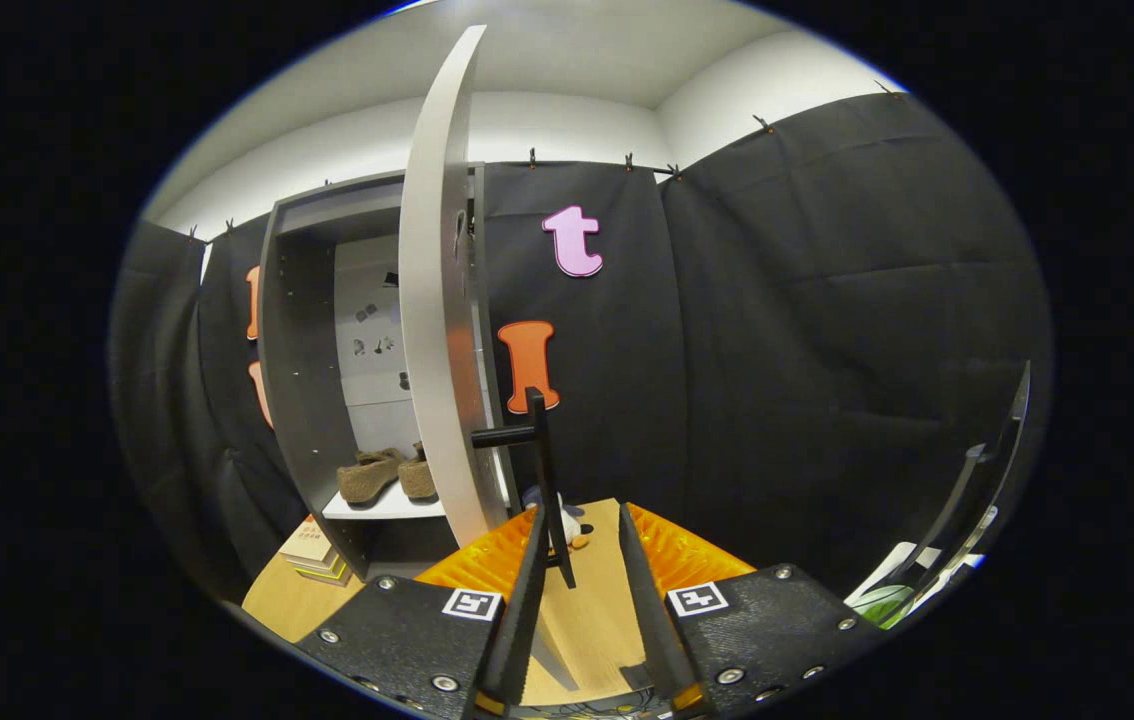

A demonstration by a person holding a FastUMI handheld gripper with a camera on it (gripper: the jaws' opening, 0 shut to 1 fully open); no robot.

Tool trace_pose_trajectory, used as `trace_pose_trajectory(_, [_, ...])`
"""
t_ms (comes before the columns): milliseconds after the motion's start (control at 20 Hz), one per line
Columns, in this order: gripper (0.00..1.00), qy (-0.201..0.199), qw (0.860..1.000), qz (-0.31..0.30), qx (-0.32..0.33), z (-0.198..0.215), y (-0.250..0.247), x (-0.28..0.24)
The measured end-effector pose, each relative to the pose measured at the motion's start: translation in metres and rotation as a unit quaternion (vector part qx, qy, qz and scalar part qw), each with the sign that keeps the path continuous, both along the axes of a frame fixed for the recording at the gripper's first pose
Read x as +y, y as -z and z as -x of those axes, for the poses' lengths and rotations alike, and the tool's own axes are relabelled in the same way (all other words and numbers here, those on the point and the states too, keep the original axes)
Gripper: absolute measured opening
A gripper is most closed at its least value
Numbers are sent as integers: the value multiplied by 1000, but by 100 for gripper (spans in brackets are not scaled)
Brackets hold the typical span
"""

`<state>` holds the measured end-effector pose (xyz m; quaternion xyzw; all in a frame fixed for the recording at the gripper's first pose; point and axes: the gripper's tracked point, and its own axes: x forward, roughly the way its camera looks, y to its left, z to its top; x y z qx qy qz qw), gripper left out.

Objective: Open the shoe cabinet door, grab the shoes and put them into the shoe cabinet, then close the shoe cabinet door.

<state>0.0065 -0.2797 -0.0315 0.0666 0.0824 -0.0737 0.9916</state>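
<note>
The grey shoe cabinet (297,330) stands open. Its pale door (437,330) is swung out toward me and shows almost edge-on. A pair of brown fuzzy shoes (389,474) sits on the white shelf (382,507) inside. The door's black bar handle (545,470) hangs upright just ahead of my gripper (582,515). The bar's lower end drops between the fingers, close to the left finger (527,580). My gripper is open, and neither finger presses on the handle.
The cabinet rests on a wooden tabletop (587,610), with a stack of books (312,550) beside its base. A small white toy (569,527) lies beyond the fingers. A dark curved stand (977,490) and a green-white object (887,600) are on the right.
</note>
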Motion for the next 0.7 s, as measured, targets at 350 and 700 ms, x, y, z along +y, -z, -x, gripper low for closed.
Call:
trace_pose_trajectory(350, [44,-67,998,1,-11,5,-5,32])
trace_pose_trajectory(700, [44,-154,988,-4,-24,-4,-6,89])
